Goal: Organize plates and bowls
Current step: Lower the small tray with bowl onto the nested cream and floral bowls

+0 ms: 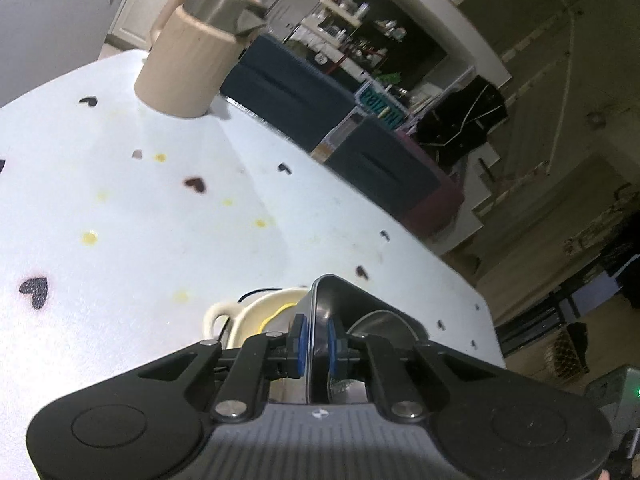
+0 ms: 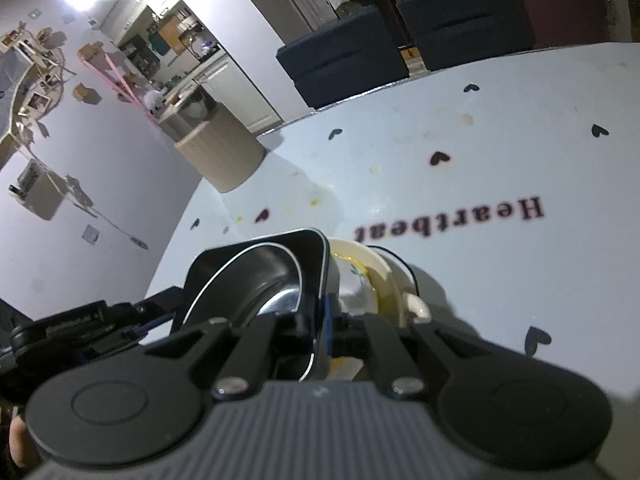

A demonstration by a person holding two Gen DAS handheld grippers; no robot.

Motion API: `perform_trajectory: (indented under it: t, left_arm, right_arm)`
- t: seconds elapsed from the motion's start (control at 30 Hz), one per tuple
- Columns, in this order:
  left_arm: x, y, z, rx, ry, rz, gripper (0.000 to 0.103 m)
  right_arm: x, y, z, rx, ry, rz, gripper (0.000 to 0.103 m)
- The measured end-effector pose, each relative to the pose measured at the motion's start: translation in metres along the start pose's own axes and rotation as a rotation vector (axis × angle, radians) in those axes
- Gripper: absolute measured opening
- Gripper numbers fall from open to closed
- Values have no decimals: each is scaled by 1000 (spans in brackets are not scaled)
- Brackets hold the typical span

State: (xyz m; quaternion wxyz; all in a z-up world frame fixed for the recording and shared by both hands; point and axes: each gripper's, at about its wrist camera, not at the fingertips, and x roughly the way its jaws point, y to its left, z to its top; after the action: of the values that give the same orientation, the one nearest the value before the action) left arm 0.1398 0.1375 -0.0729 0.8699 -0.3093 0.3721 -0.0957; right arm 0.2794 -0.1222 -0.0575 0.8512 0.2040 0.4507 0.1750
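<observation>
Left gripper (image 1: 314,342): blue-padded fingers (image 1: 298,340) pinched narrow on one upright wall of a dark square dish (image 1: 360,304), which is held above the white surface (image 1: 140,220). Inside the dish: a shiny metal bowl (image 1: 380,322). Just beside the dish, to its left in the left wrist view: a cream handled bowl (image 1: 248,312) (yellow residue on its inner wall), resting on the surface. Right gripper (image 2: 320,324): fingers narrow on another wall of the same dish. Far corner of the surface: a beige ribbed canister (image 1: 188,68) holding a steel vessel (image 1: 224,4). Beyond the edge: two dark blue chairs (image 1: 288,84).
</observation>
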Motion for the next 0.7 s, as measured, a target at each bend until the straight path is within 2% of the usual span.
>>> perform_trajectory:
  t: [0.2,0.7]
  left_arm:
    - [11,3,-1,8,18,28,11]
    - [20,4,-1,8,32,33,11]
  right_arm:
    - [8,1,-3,9,24,-32,7]
    - [14,3,-5,30,62,-63,7]
